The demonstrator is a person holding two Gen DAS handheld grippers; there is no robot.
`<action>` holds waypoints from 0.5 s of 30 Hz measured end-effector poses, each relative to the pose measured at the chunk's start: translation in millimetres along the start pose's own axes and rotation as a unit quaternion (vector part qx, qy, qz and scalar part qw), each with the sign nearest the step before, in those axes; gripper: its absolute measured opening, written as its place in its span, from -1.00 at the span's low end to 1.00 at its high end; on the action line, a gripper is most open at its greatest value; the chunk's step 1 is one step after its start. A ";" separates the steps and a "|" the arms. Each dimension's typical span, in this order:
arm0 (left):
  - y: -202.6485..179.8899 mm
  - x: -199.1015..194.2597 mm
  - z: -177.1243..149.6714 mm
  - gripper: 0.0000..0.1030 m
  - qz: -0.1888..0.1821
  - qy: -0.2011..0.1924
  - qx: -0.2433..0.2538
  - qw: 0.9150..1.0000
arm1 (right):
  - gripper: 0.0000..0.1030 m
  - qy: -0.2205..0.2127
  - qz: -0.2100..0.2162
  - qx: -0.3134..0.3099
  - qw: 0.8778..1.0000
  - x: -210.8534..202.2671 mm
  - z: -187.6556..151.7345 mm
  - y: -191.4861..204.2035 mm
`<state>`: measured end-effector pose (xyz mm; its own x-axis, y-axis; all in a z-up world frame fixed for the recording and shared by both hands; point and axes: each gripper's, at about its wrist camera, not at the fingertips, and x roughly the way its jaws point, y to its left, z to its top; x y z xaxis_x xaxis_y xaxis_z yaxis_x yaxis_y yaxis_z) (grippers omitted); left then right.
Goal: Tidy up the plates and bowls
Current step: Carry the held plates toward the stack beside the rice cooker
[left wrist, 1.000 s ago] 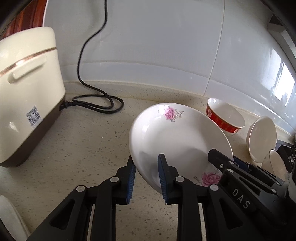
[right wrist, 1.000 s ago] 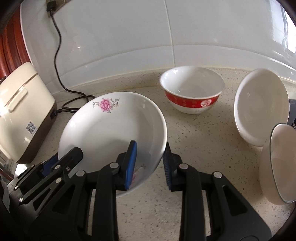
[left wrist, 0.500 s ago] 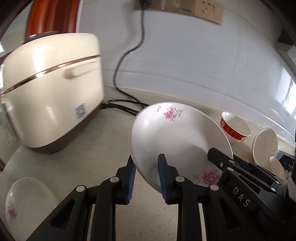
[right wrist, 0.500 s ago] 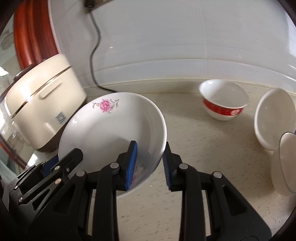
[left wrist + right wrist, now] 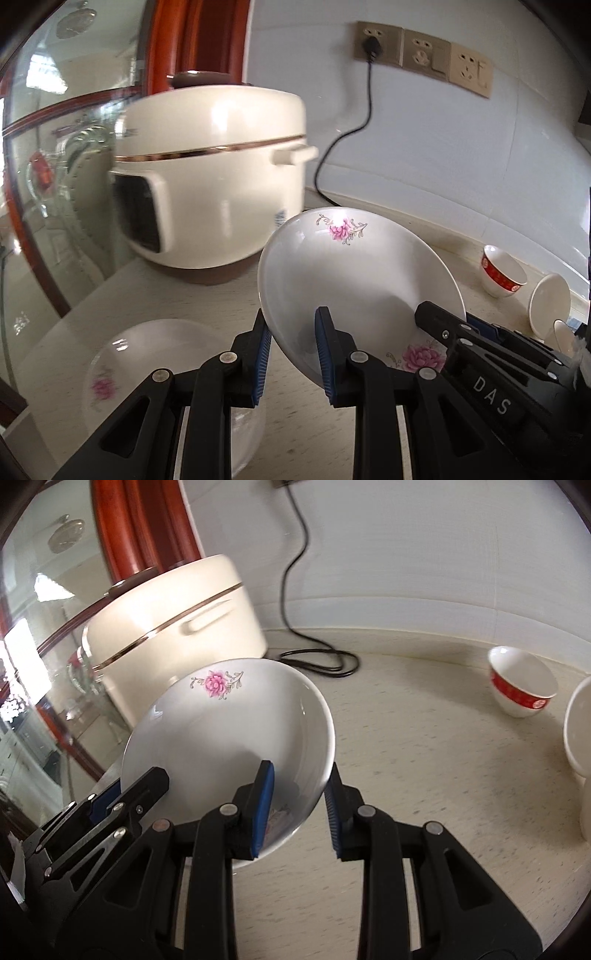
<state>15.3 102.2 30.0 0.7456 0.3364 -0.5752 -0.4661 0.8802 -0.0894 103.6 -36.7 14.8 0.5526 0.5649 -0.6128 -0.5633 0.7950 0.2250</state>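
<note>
Two tongs share one load here: the left tongs [image 5: 291, 354] and the right tongs [image 5: 299, 805] are each pinched narrow on opposite rim edges of the flowered plate [image 5: 354, 280], which hangs tilted in the air above the table [image 5: 424, 738], in front of the rice cooker [image 5: 218, 177]. Judging by the matching flowered plate on the table [image 5: 166, 373] just below and to the left in the left wrist view, this looks like a stacking step. To do it well, level the held plate, keep both grips even so it doesn't twist, centre it over the lower plate, lower until it nests, and only then release both sides together; it's glazed ware and could slide in the pads. Counting, biggest first: one rice cooker with one black cord [image 5: 295, 602] running up to the wall; two flowered plates, one held, one lying; one plain white dish [image 5: 550, 302] propped at the far right, and possibly another beside it, too cropped to tell; one small red-banded bowl [image 5: 521, 683] standing upright well apart.
</note>
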 end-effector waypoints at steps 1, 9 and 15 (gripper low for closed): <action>4.3 -2.6 -0.3 -0.51 0.001 -0.001 -0.003 1.000 | -0.40 0.001 0.003 -0.002 1.000 -1.8 -1.0 4.5; 44.9 -15.1 -8.7 -0.52 0.019 -0.004 -0.033 0.999 | -0.40 0.018 0.018 -0.027 0.999 -1.2 -10.8 43.6; 71.3 -24.2 -22.5 -0.52 0.030 -0.001 -0.053 0.998 | -0.40 0.034 0.026 -0.043 0.998 2.1 -22.7 69.5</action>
<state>-46.8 149.4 19.2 0.7157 0.3875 -0.5810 -0.5572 0.8184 -0.1405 51.6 14.7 11.9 0.4796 0.5868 -0.6524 -0.6423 0.7413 0.1946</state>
